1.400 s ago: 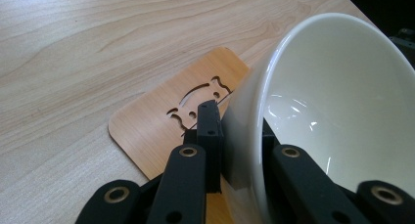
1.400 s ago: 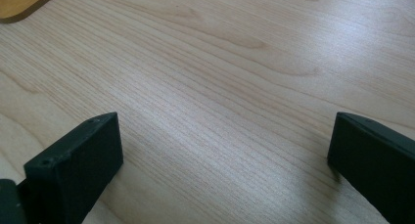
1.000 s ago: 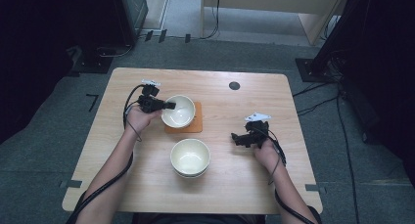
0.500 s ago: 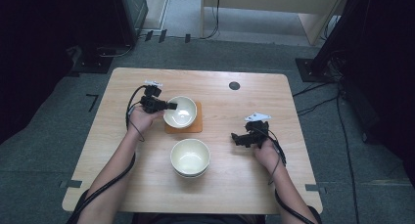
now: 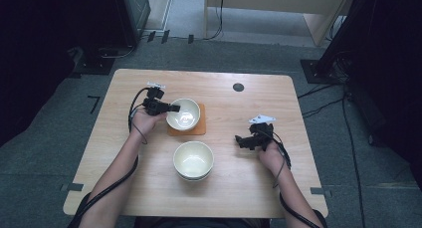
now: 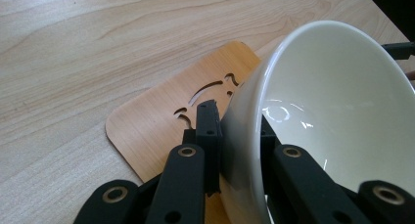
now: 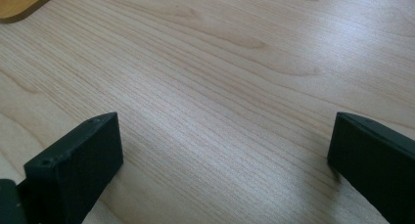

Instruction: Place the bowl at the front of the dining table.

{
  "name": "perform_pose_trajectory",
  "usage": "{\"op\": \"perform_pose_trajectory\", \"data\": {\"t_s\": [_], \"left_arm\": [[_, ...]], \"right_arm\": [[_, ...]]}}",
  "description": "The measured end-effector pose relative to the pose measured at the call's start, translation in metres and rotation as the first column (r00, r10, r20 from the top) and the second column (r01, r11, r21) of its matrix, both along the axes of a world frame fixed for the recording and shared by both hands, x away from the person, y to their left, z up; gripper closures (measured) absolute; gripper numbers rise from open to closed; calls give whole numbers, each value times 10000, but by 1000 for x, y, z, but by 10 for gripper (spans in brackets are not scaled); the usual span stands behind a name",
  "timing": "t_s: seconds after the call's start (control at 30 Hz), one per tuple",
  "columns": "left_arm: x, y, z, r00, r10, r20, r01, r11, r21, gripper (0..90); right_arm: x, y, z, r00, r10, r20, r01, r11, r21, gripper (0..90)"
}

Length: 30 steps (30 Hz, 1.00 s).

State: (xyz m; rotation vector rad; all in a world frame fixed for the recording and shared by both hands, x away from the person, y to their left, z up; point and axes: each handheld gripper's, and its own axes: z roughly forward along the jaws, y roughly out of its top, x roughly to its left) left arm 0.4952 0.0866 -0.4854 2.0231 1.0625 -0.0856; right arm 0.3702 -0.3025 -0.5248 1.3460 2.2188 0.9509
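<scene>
**Left gripper clamps the bowl rim over the coaster**

The left gripper [image 5: 166, 108] is clenched on the rim of the white bowl [image 5: 183, 114]. In the left gripper view one jaw stands outside the bowl's wall and the other inside, both pressing on the thin rim. The bowl [image 6: 333, 116] is tilted there, its open mouth turned away from the jaws. It sits over the orange wooden coaster [image 5: 198, 129], which has a cut-out figure [image 6: 208, 94] just beside the outer jaw; whether the foot already rests flat on it I cannot tell.

The bowl lies to the right of this gripper, toward the table's middle. The second bowl [image 5: 193, 160], which seems to be a small stack, is nearer the person, apart from the coaster.

The right gripper [image 5: 246, 142] is released, its jaws wide over bare table [image 7: 220, 87], clearly farther from the held bowl.
</scene>
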Motion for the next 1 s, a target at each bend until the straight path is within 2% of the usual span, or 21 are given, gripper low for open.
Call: {"op": "perform_pose_trajectory", "data": {"t_s": [0.43,0.53,0.6,0.83,1.0], "left_arm": [[1,0,-2,9994,256,-225,-256,9997,-11,808],[2,1,-1,9992,303,-252,-309,9993,-231,794],[1,0,-1,9994,304,-144,-306,9994,-132,797],[0,-1,-1,9995,276,-132,-277,9996,-35,792],[0,-4,-2,9995,150,-261,-148,9998,91,704]], "right_arm": [[0,0,0,10000,1,2,-1,10000,1,0],[0,0,0,10000,4,2,-4,10000,0,0],[0,0,0,10000,5,4,-5,10000,-2,0],[0,0,0,10000,13,-1,-13,10000,-12,0],[0,0,0,10000,14,1,-14,10000,-12,0]]}}
